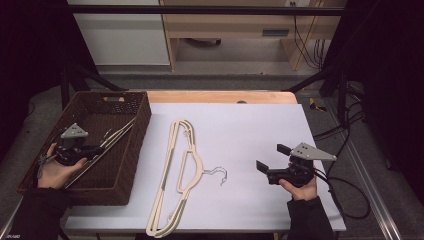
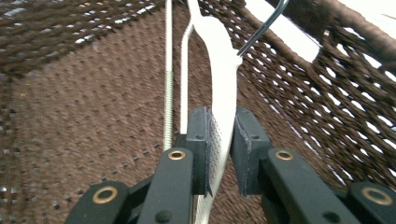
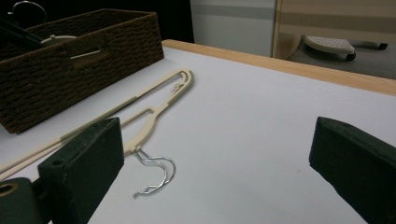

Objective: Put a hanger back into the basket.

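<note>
A cream plastic hanger (image 1: 117,135) lies slanted inside the brown woven basket (image 1: 145,120) at the table's left. My left gripper (image 1: 98,150) is shut on its body; in the left gripper view the hanger (image 2: 219,60) runs up from between the two pads, its metal hook (image 2: 261,30) near the basket wall (image 2: 355,93). A second cream hanger (image 1: 182,170) lies flat on the white table top (image 1: 250,130), hook (image 1: 218,175) pointing right. My right gripper (image 1: 271,157) stands open just right of that hook, nothing between its jaws, facing the hanger (image 3: 154,109).
The basket (image 3: 70,65) takes up the left side and overhangs the table's left edge. A wooden strip (image 1: 220,96) borders the far edge. Cables (image 1: 345,145) hang off the right side. Bare white surface lies at the far right of the table.
</note>
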Demonstrator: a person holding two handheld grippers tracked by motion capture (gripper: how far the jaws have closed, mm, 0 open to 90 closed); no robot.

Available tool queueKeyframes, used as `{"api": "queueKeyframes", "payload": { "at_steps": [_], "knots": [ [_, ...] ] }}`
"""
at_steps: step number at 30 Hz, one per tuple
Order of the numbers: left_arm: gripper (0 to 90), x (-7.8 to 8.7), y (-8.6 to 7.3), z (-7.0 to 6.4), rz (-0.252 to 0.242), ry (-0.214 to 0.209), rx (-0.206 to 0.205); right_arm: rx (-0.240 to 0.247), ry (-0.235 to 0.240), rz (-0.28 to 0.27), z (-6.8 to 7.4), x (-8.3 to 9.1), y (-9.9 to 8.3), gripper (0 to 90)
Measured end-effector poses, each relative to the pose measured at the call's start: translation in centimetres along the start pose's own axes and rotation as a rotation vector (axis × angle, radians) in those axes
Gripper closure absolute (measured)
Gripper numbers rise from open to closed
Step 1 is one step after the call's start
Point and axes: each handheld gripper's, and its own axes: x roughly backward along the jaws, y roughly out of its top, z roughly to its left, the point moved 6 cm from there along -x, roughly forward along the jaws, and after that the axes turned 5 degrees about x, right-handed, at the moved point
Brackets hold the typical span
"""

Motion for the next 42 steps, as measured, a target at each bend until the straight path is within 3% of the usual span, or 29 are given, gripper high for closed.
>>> {"api": "queueKeyframes", "payload": {
  "at_steps": [3,10,27,33,34,38,42],
  "knots": [
    [76.7,-0.2,-0.1,-0.3,0.005,-0.009,0.003,-0.005,-0.004,0.002,0.1,-0.1,0.0,3.4],
    [68.2,-1.0,-0.6,-0.9,0.079,-0.035,-0.007,0.002,0.001,0.003,0.1,-0.2,0.0,3.7],
    [50.9,0.0,0.2,-1.7,0.051,-0.021,-0.041,0.003,0.002,-0.007,0.3,-0.1,0.2,3.9],
    [41.1,1.9,0.8,-1.4,-0.023,-0.003,-0.035,0.009,0.005,-0.013,0.4,-0.1,0.4,4.0],
    [41.1,2.5,1.2,-1.4,-0.073,-0.003,-0.020,0.010,0.005,-0.013,0.4,-0.1,0.4,3.9],
    [29.0,4.1,2.0,-1.7,-0.171,-0.007,-0.016,0.023,0.015,-0.017,0.7,-0.2,0.5,3.8],
    [22.2,5.7,3.2,-2.6,-0.302,-0.037,0.029,0.025,0.015,-0.013,1.0,-0.4,0.6,3.6]
  ]
}}
